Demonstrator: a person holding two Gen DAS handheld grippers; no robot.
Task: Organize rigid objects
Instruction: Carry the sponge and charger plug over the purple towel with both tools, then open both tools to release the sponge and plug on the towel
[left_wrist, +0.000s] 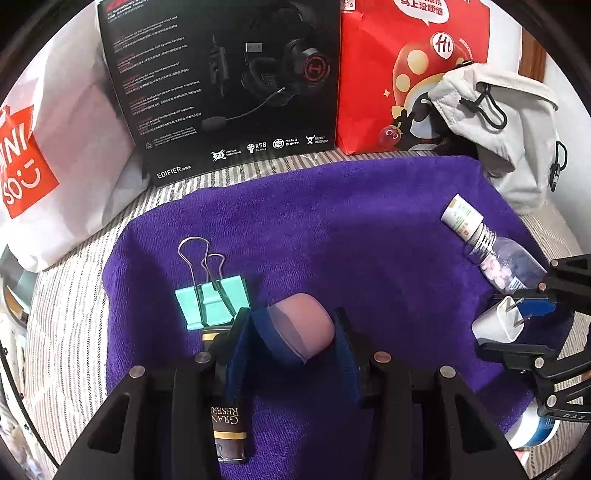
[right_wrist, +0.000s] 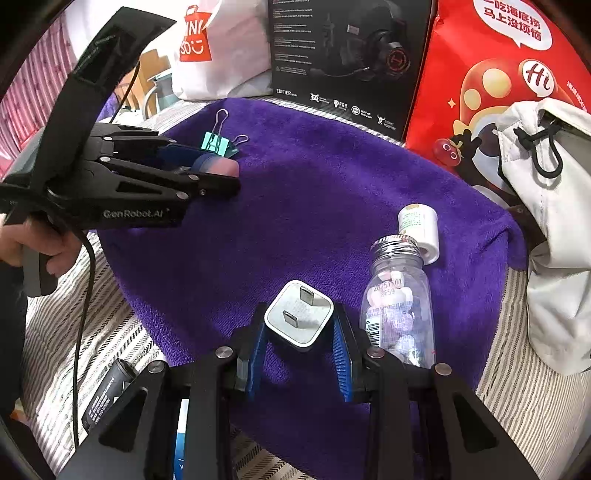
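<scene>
My left gripper (left_wrist: 293, 332) is shut on a pink and blue rounded case (left_wrist: 301, 328), held over the purple towel (left_wrist: 332, 221); it also shows in the right wrist view as the left gripper (right_wrist: 218, 173) with the case (right_wrist: 218, 166). My right gripper (right_wrist: 299, 325) is shut on a white plug adapter (right_wrist: 299, 315), its two prongs facing forward; the adapter (left_wrist: 498, 319) appears at the right in the left wrist view. A teal binder clip (left_wrist: 212, 299) lies beside the left fingers. A clear pill bottle (right_wrist: 399, 306) and its white cap (right_wrist: 419, 230) lie on the towel's right side.
A black headset box (left_wrist: 229, 85), a red paper bag (left_wrist: 402, 74) and a white shopping bag (left_wrist: 55, 147) stand along the back. A grey drawstring pouch (left_wrist: 517, 129) slumps at the right. A dark sachet (left_wrist: 227, 432) lies under the left gripper. A hand (right_wrist: 33, 243) holds the left gripper's handle.
</scene>
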